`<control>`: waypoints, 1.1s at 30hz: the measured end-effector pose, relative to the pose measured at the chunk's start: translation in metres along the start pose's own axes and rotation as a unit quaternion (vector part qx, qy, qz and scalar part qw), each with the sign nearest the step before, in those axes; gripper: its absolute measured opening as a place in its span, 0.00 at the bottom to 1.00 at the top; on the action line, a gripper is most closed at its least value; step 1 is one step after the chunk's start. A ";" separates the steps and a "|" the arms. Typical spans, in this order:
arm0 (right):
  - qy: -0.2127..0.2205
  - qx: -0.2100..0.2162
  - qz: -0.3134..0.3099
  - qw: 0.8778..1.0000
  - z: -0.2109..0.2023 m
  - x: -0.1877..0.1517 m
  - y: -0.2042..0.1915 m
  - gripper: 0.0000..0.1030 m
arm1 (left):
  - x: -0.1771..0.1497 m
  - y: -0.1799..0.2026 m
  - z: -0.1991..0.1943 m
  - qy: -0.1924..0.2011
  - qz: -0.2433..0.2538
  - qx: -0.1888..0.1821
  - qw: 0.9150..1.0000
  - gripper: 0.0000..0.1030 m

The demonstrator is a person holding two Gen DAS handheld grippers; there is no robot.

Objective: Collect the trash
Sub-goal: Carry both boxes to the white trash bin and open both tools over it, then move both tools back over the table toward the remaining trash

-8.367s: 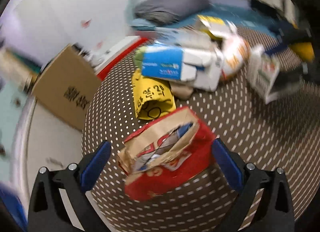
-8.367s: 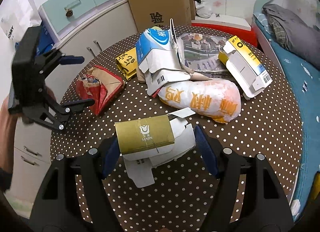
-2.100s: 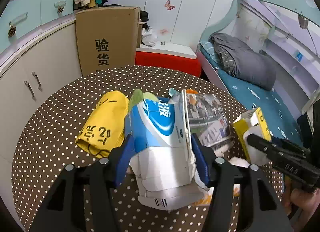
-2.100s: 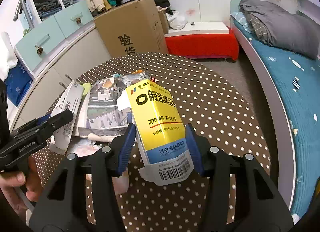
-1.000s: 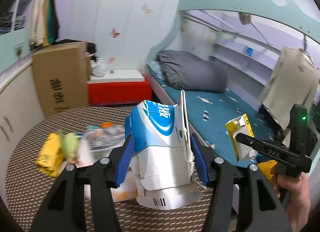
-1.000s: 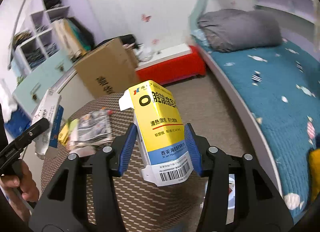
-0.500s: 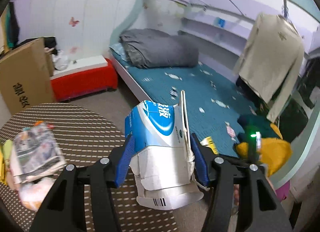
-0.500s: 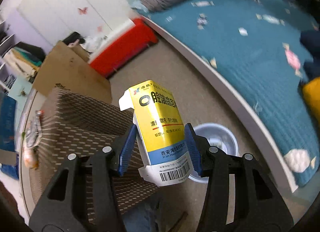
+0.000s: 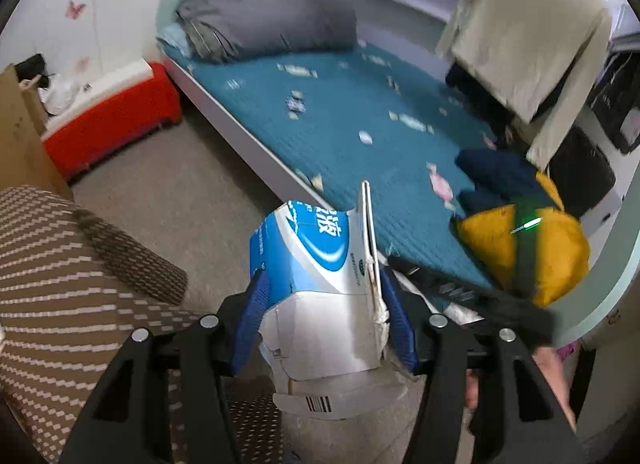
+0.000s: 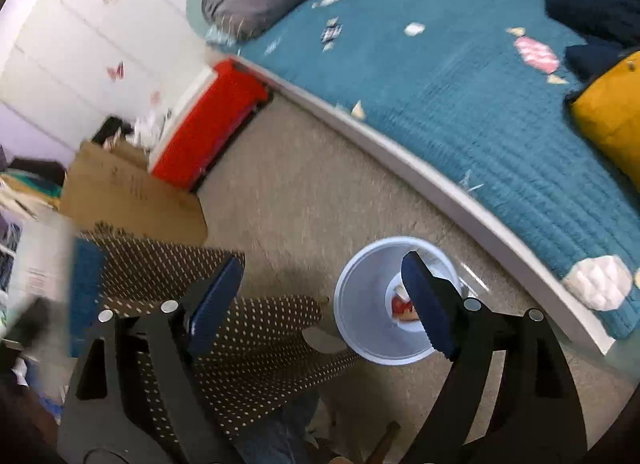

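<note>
Between the blue pads of the left gripper (image 9: 326,320), at six o'clock, sits a clamped blue-and-white crushed cardboard carton (image 9: 320,296). At five o'clock in the right view, the right gripper (image 10: 320,300) has just been opening, empty, above a white round plastic bin (image 10: 372,304).

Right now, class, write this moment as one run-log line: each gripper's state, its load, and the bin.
left gripper: shut on blue-and-white carton | right gripper: jaws just opened, nothing between them | white bin: on floor, below right gripper
</note>
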State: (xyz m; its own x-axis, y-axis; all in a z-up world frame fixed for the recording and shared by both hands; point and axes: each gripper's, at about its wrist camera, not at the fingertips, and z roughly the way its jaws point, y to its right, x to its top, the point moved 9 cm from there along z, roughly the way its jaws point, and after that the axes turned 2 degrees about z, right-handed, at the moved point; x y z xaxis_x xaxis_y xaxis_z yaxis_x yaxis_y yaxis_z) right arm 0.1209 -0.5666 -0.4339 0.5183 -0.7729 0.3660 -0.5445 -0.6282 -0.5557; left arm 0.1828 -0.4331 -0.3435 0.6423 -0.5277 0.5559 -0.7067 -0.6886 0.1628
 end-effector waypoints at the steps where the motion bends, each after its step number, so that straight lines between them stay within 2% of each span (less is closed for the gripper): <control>1: 0.011 -0.001 0.002 1.000 -0.010 0.004 0.002 0.81 | -0.002 0.005 0.012 -0.015 0.002 -0.003 1.000 0.54; 5: 0.041 0.003 0.010 0.999 -0.037 0.014 0.004 0.87 | -0.008 0.019 0.041 -0.050 0.016 -0.016 0.998 0.57; 7: 0.051 0.005 0.007 0.999 -0.048 0.016 0.002 0.90 | -0.012 0.023 0.054 -0.073 0.030 -0.017 0.997 0.69; 8: 0.055 0.006 0.005 0.998 -0.052 0.017 0.001 0.93 | -0.012 0.023 0.057 -0.076 0.034 -0.011 0.996 0.85; 9: 0.058 0.007 0.004 0.998 -0.056 0.017 0.000 0.94 | -0.010 0.021 0.058 -0.071 0.034 -0.001 0.997 0.90; 13: 0.065 0.007 0.004 0.998 -0.065 0.018 0.000 0.94 | -0.003 0.014 0.050 -0.060 0.026 0.015 0.998 0.90; 20: 0.077 -0.020 -0.013 0.997 -0.074 0.011 -0.012 0.94 | 0.010 0.002 0.006 -0.009 0.019 0.037 0.999 0.91; 27: 0.090 -0.017 -0.039 0.995 -0.093 0.006 -0.044 0.94 | 0.018 -0.009 -0.048 0.042 0.007 0.047 0.998 0.91; 33: 0.105 -0.006 -0.075 0.992 -0.117 0.001 -0.087 0.94 | 0.020 -0.019 -0.100 0.088 0.005 0.056 0.995 0.91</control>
State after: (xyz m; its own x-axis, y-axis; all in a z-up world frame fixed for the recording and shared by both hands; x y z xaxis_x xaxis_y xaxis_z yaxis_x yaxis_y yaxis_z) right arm 0.0917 -0.5232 -0.2984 0.4460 -0.6707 0.5927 -0.4793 -0.7382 -0.4746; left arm 0.1794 -0.3809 -0.2544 0.5664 -0.4463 0.6929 -0.6687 -0.7403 0.0698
